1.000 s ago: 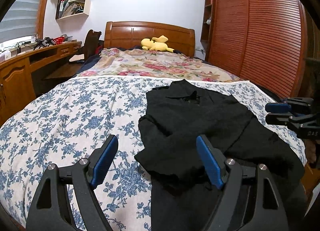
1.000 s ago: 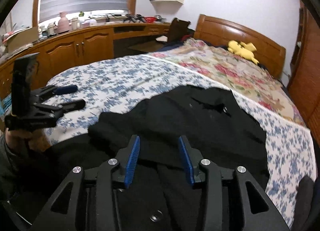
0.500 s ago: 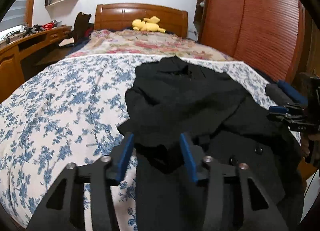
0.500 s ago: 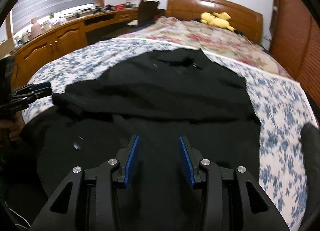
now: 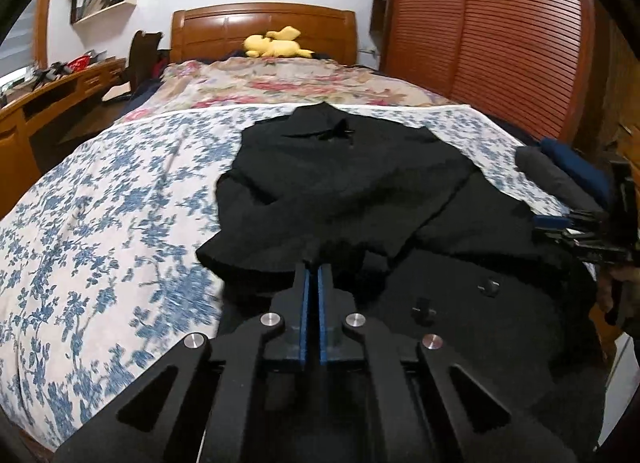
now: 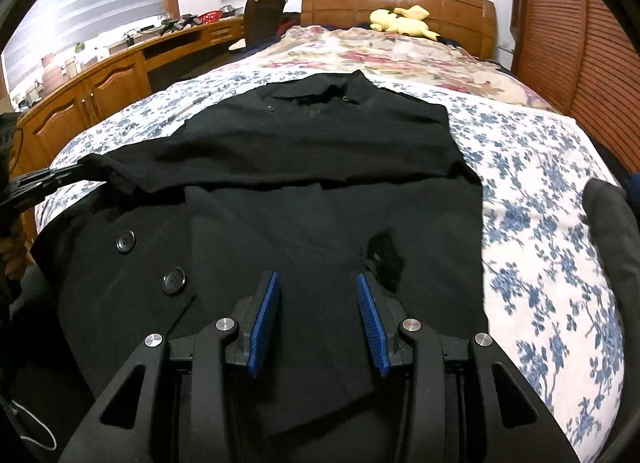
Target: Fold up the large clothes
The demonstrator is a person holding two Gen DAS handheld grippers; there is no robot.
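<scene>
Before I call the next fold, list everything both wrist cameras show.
black coat: 1, black, spread on the bed, one sleeve across the chest
coat buttons: 2 showing, black, coat front
bedspread: 1, white with blue flowers, under the coat
quilt: 1, pink floral, near the headboard
plush toy: 1, yellow, at the headboard
folded clothes: grey and navy, bed's right edge
desk: 1, wooden, left of the bed
wardrobe: 1, slatted wood, right of the bed
left gripper: black with blue pads, jaws just closed on the sleeve's edge
right gripper: open, over the coat's lower part
</scene>
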